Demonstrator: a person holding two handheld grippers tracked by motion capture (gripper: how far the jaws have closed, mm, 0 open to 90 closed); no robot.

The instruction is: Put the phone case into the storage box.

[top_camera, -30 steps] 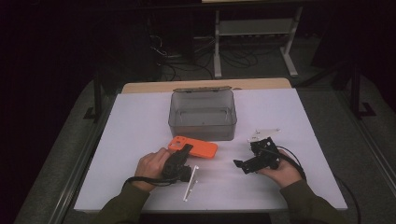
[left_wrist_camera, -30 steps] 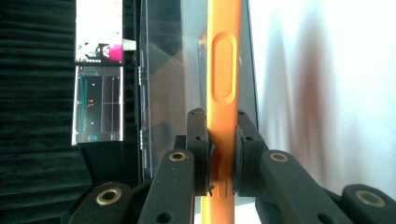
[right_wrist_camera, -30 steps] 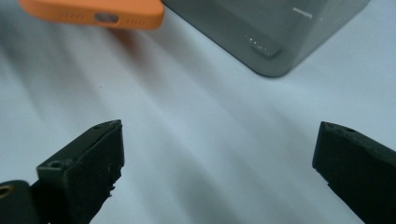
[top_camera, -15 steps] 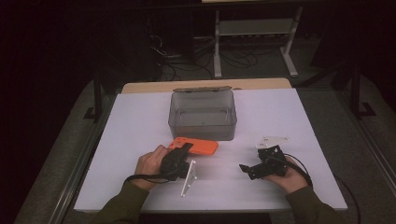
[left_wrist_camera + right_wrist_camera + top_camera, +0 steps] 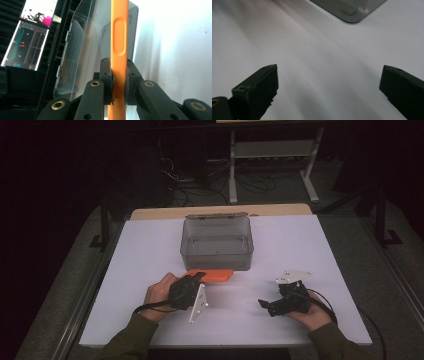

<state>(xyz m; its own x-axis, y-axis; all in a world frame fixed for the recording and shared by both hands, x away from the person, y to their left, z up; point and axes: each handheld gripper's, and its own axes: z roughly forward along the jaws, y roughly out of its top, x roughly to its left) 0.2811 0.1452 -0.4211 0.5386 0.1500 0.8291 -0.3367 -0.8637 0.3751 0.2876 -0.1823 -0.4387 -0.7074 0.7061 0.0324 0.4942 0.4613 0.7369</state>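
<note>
A flat orange case (image 5: pixel 216 275) lies in front of the clear box, on the white table. My left gripper (image 5: pixel 196 281) is shut on its near end. In the left gripper view the two pads (image 5: pixel 106 75) press on both faces of the orange case (image 5: pixel 119 37), which runs edge-on away from me with a long oval button on its rim. My right gripper (image 5: pixel 264 305) rests low over the table at the right front, pointing left. Its jaws stand wide apart in the right gripper view (image 5: pixel 329 75), with only bare white table between them.
A clear grey plastic box (image 5: pixel 217 244) stands open in the middle of the table (image 5: pixel 145 250); its corner (image 5: pixel 349 10) is in the right gripper view. Beyond the table's far edge are a metal stand (image 5: pixel 270 155) and cables on a dark floor.
The right hand and its gripper have moved toward the table's near edge and a little lower. The left hand and the orange case have stayed in place.
</note>
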